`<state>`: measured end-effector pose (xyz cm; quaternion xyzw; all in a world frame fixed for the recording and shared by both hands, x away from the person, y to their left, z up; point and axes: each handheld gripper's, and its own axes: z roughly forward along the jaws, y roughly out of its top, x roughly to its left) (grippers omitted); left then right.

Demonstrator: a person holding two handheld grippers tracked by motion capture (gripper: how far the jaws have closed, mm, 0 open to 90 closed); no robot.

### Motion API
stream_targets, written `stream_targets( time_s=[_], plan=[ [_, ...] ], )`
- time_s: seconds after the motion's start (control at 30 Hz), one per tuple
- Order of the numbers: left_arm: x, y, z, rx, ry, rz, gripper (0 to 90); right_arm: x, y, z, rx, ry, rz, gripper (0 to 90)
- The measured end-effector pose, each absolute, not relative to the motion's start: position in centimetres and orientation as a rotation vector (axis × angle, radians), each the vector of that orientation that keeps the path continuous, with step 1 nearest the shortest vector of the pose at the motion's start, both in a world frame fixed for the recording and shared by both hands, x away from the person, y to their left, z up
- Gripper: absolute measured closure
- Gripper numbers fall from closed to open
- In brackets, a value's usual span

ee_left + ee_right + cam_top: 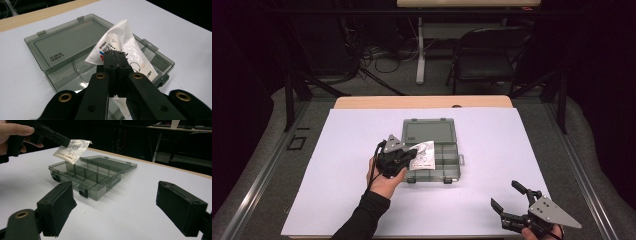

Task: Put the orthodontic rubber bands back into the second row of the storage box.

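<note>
My left gripper (pixel 404 156) has its jaws pinched tight on a small white packet (pixel 423 155), held in the air over the left compartments of the open grey box (pixel 447 162) in the middle of the high view. The box sits on the white surface (pixel 352 150), its lid (pixel 428 131) laid flat behind it, dividers showing inside. My right gripper (pixel 508 196) rests at the lower right, well apart from the box, jaws spread wide with nothing between them. Beyond the surface, at the top of the frame, stand a folding chair (pixel 484 55) and tangled cables (pixel 382 57) on the floor.
</note>
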<state>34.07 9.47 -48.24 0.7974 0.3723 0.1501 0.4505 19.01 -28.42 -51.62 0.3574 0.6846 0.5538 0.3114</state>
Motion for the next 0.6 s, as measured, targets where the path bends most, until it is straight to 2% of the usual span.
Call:
stream_targets(
  time_s=[0.6],
  plan=[
    [34.9, 7.1, -50.4, 2.054, 0.907, 0.390, 89.8, 19.0, -28.4, -51.6, 0.937, 1.801, 1.467, 14.2]
  ],
)
